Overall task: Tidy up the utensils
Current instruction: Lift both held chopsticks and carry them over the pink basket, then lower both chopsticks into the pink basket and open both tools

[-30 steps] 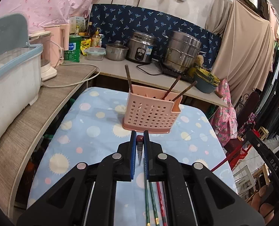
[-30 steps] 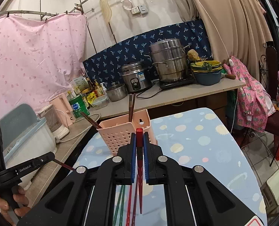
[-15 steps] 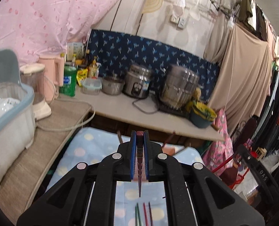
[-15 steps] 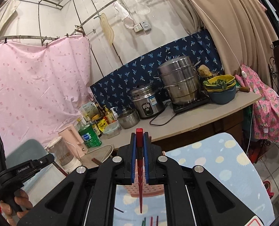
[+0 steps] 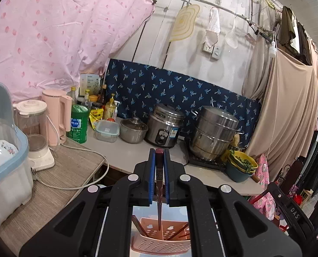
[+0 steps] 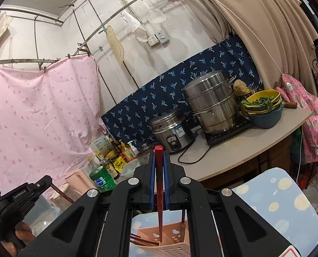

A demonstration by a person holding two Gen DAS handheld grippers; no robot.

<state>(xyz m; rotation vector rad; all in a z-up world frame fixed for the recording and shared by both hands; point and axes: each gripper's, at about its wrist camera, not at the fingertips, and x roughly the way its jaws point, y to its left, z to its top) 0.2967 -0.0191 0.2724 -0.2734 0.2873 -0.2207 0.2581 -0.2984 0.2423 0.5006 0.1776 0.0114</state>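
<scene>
My left gripper [image 5: 159,153] is shut on a dark brown chopstick [image 5: 159,184] that hangs point down over the pink perforated utensil holder [image 5: 161,245]. Several chopsticks lean inside that holder. My right gripper [image 6: 159,153] is shut on a red chopstick [image 6: 159,192], whose tip hangs just above the same pink holder [image 6: 169,249]. The holder stands on the table with the blue dotted cloth [image 6: 283,205]. In the right wrist view the left gripper [image 6: 21,194] and the hand holding it show at the lower left.
A counter [image 5: 124,152] behind the table carries a rice cooker [image 5: 164,126], a steel steamer pot [image 5: 212,132], a small pot, bottles and bowls [image 5: 241,167]. A blender [image 5: 35,135], a pink kettle and a dish rack [image 5: 4,156] stand on the left shelf.
Both grippers have risen and tilted up with their chopsticks. The pink holder has slid from mid-frame to the bottom edge, beneath the chopstick tips. The loose chopsticks on the cloth have left view.
</scene>
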